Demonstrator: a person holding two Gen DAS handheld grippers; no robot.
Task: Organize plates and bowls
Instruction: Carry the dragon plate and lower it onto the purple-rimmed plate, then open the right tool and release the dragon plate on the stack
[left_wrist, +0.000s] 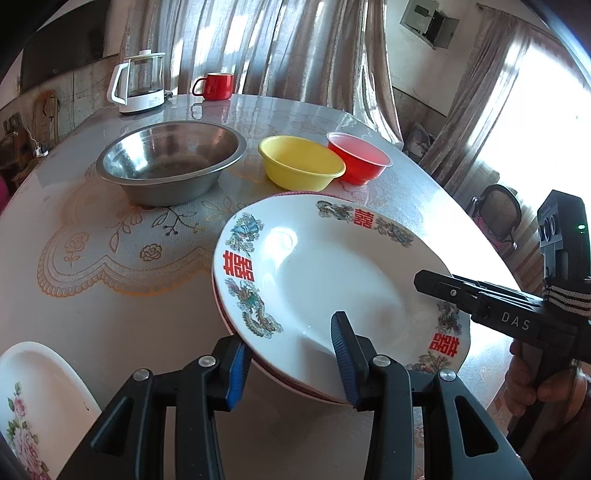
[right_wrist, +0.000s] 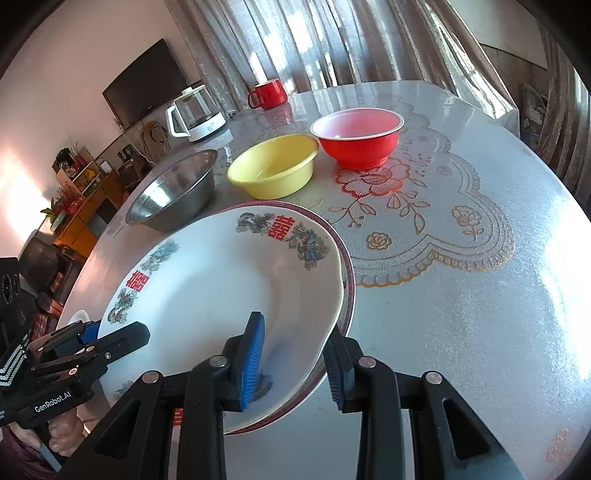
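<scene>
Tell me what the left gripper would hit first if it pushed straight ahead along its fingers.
The left gripper already straddles the rim of the stacked plates. Pushed on, it would probably meet the top plate's rim or inner surface first; beyond lies the yellow bowl.

White dragon-patterned ceramic plate (left_wrist: 332, 266) sits stacked on a red-rimmed plate (right_wrist: 345, 280), nearest on the lace-covered round bench (right_wrist: 461, 314). Left claw (left_wrist: 291, 363) straddles the stack's near-left rim, one pad under, one on top. Right claw (right_wrist: 293, 363) straddles the near-right rim likewise. Behind the stack, a row left to right: large stainless steel bowl (left_wrist: 170, 162), yellow plastic bowl (left_wrist: 301, 162), red plastic bowl (left_wrist: 360, 157); yellow and red just beside each other. Farther back: glass kettle with white handle (left_wrist: 138, 83) on the left, red ceramic mug (left_wrist: 218, 85) to its right. White floral-print plate (left_wrist: 33, 402) lies at the near left, apart from the stack.
</scene>
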